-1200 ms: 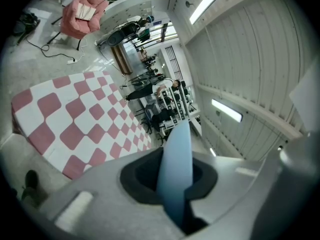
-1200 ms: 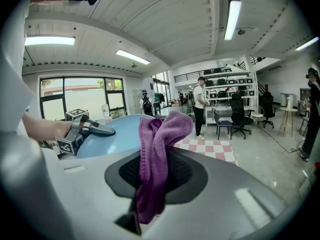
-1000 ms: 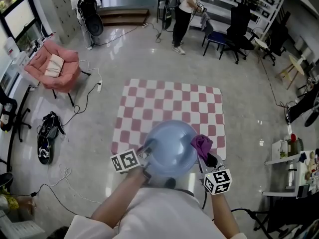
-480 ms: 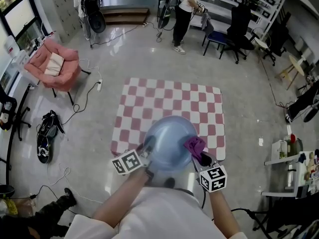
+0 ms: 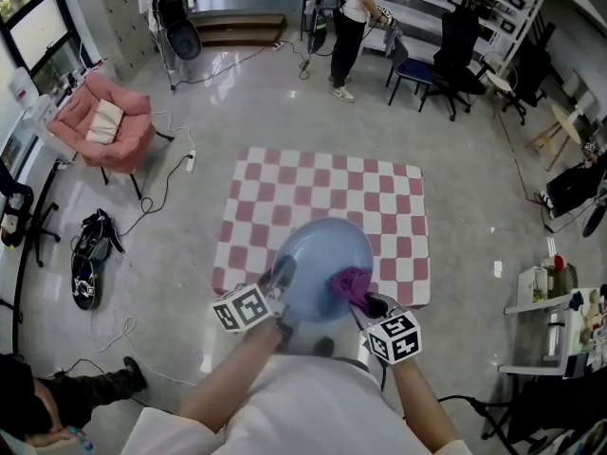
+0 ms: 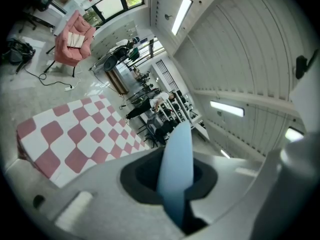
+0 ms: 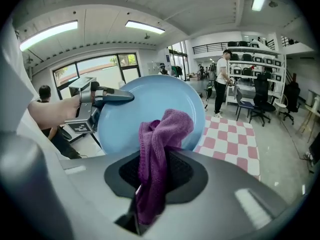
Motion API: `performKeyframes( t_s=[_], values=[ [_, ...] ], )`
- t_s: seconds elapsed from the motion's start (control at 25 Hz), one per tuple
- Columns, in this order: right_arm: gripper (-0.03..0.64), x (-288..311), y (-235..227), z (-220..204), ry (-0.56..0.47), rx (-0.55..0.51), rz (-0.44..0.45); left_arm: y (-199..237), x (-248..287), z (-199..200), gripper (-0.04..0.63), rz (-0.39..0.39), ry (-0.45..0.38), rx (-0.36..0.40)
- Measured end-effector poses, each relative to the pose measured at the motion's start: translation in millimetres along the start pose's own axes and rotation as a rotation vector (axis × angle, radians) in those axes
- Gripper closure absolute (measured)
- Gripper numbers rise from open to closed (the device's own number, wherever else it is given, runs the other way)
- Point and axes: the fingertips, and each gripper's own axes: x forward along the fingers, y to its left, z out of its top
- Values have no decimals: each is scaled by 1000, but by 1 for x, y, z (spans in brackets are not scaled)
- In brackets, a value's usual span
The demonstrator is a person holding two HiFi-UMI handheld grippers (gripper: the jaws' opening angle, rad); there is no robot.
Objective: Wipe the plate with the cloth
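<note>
plate held up, cloth pressed against it

head view: the left gripper (image 5: 282, 275) clamps the left rim of the pale blue plate (image 5: 313, 254), which is held in the air over the near part of a pink-and-white checked mat (image 5: 322, 192) on the floor. the right gripper (image 5: 360, 297) pinches a purple cloth (image 5: 347, 281) that lies against the plate's right side.

left gripper view: the plate's rim runs edge-on between the jaws, which are closed on it. the mat lies beyond, with a pink armchair (image 6: 72, 34) far off.

right gripper view: the jaws are closed on the cloth, and its bunched top touches the plate's face. the left gripper bites the plate's far rim, next to the hand (image 7: 50, 111) that carries it.
</note>
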Motion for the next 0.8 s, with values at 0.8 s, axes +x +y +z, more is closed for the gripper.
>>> performKeyframes(
  t_s=[0.8],
  values=[
    [531, 17, 73, -6, 170, -60, 241, -17, 3, -8, 555, -30, 0, 55]
  ],
)
